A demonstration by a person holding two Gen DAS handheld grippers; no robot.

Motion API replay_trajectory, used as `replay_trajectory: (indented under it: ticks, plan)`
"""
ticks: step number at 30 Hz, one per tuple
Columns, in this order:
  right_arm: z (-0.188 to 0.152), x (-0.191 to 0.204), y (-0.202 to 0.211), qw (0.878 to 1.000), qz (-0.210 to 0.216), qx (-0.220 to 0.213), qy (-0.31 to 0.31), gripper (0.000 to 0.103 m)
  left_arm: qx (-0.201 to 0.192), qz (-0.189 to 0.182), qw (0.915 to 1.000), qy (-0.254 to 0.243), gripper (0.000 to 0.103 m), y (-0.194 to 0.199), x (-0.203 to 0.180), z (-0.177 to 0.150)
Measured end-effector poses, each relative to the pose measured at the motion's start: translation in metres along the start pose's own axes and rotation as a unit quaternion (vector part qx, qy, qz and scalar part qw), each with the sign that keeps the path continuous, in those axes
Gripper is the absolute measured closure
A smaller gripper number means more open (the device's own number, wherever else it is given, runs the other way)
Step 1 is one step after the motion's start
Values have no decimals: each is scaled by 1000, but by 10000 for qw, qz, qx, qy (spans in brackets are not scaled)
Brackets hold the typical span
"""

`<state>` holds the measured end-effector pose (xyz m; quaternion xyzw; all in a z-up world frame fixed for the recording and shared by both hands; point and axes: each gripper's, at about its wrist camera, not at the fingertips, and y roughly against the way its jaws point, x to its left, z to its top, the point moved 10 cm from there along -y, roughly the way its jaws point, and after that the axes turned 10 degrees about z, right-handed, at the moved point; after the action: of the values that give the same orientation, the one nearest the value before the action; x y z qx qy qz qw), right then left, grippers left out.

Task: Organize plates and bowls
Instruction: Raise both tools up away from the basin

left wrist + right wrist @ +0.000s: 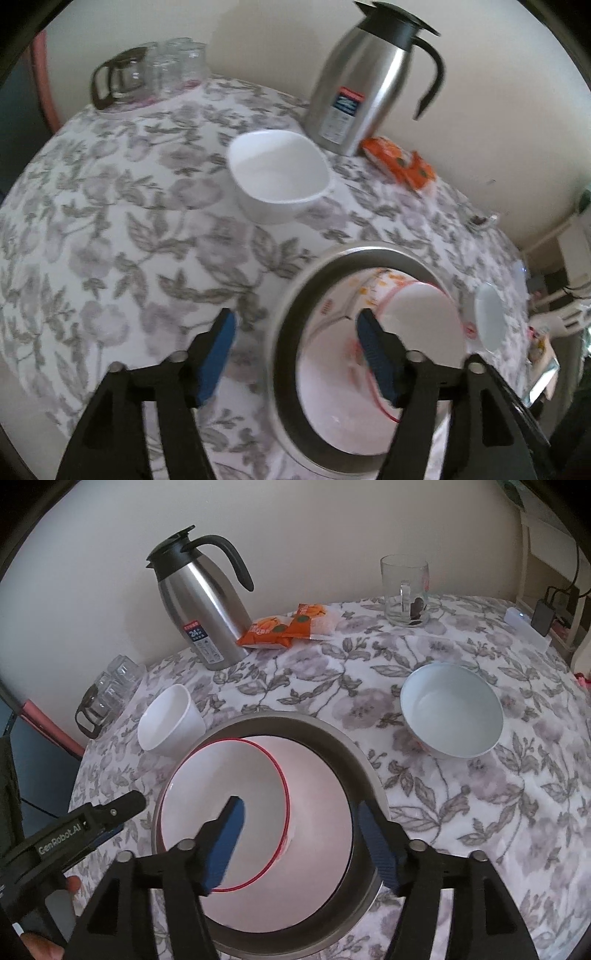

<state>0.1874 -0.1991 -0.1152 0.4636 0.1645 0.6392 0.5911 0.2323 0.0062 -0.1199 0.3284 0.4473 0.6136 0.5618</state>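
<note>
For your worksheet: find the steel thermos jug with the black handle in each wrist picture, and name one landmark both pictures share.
Left wrist view: steel thermos jug stands upper right, by the wall.
Right wrist view: steel thermos jug stands upper left, by the wall.
Shared landmark: the orange snack packet lying beside its base.

We see a table (461,812) covered by a white cloth printed with grey leaves and mauve flowers. On it sits a steel basin (364,775), nearest us. Beyond its left side rests a square white bowl (168,722), and to the right, well apart, a round pale bowl (450,710). Along the wall stand a steel jug with a black handle (205,602), orange snack packets (286,626) just beside it, and a glass mug (406,590) farther right. At the far left edge we find a glass pot and upturned glasses (105,694)
</note>
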Motion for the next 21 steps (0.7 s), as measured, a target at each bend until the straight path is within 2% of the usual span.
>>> replay_trajectory:
  ticks: [1,2,4,6,9,15,18,19,21]
  plan:
    - [0,0,0,10000,-5,-15,27,27,-23,61,10000,37,20,-1,4,1]
    - [1,1,0,10000,-2,-15,41,26,-42,105,9999,68,20,-1,7,2]
    - [1,1,0,10000,16,-22,45,14,-47,176,9997,141,20,-3,12,3]
    - [1,1,0,10000,5,-34,56,7,-51,243,9995,192,19,-4,16,4]
    - [2,1,1,10000,-14,-60,78,2,-120,422,9989,186,17,-5,21,5]
    - [4,1,3,9998,-25,-135,115,0,-255,698,9971,169,16,-6,30,9]
    - [5,-1,5,9995,-178,-181,170,0,-380,838,9957,129,16,-5,35,12]
    - [6,-2,6,9992,-254,-223,218,0,-460,921,9946,112,15,-3,37,14]
    - [9,-2,10,9986,-306,-339,251,0,-559,1012,9933,78,6,-1,40,17]
